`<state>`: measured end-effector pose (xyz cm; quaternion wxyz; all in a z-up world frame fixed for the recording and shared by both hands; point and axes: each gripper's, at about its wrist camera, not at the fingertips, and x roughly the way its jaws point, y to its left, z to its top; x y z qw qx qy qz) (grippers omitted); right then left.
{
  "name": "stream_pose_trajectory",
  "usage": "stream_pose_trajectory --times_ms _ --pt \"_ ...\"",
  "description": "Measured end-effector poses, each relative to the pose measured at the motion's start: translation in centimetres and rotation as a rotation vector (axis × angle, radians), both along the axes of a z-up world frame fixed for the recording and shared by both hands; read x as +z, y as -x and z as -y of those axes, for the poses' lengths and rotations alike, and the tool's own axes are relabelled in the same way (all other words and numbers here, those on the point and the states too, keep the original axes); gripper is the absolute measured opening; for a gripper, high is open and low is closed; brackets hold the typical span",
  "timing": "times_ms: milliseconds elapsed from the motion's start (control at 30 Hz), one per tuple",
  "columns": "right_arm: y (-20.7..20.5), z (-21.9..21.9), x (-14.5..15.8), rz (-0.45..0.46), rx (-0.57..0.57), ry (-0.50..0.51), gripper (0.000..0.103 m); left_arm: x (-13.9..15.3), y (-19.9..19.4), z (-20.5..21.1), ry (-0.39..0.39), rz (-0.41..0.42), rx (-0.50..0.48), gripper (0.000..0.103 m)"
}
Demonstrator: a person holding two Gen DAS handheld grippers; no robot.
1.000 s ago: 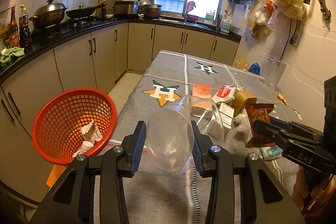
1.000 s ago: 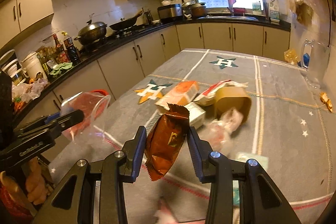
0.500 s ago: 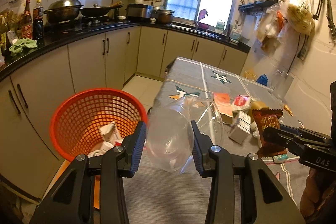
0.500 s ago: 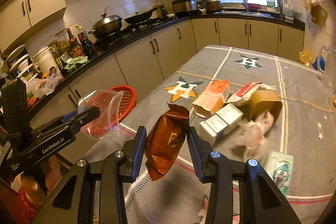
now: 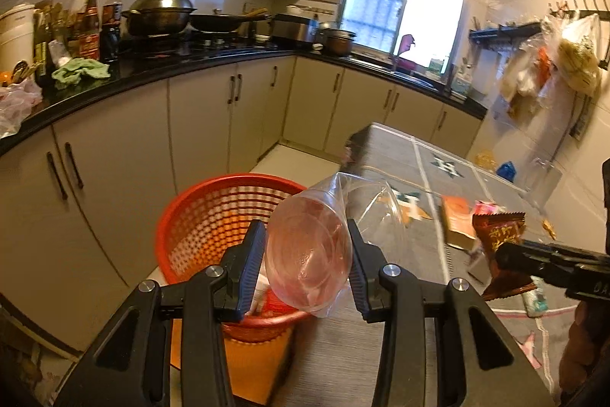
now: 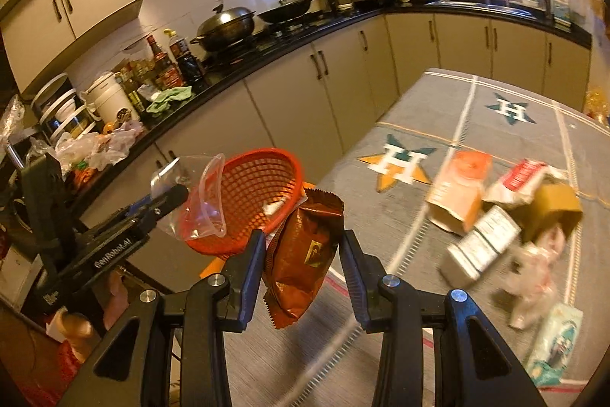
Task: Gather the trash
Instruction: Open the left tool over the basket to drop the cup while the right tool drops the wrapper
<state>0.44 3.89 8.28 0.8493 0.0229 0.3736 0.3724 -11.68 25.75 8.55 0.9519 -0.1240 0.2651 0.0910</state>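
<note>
While the left gripper [image 5: 307,267] is clamped on a clear plastic cup [image 5: 309,254] above the orange basket [image 5: 213,216] and the right gripper [image 6: 301,258] pinches a brown snack wrapper [image 6: 305,254] just short of it, the drop-off is in hand, and next each must part over the basket.

My left gripper [image 5: 307,269]: black frame, silver screws, blue ribbed fingers [image 5: 251,266]. My right gripper [image 6: 301,269] matches. White lettering marks the left gripper's side.
</note>
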Motion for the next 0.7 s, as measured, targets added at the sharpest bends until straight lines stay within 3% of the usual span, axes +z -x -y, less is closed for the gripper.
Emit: stream_pose_trajectory --times_ms 467,700 --pt "-3.8 -9.8 -1.6 -0.098 0.102 0.011 0.043 -2.3 -1.8 -3.7 -0.031 -0.081 0.086 0.04" --pt "-5.3 -12.0 -2.1 -0.126 0.105 0.007 0.043 -3.3 -2.6 -5.5 -0.007 -0.112 0.1 0.041"
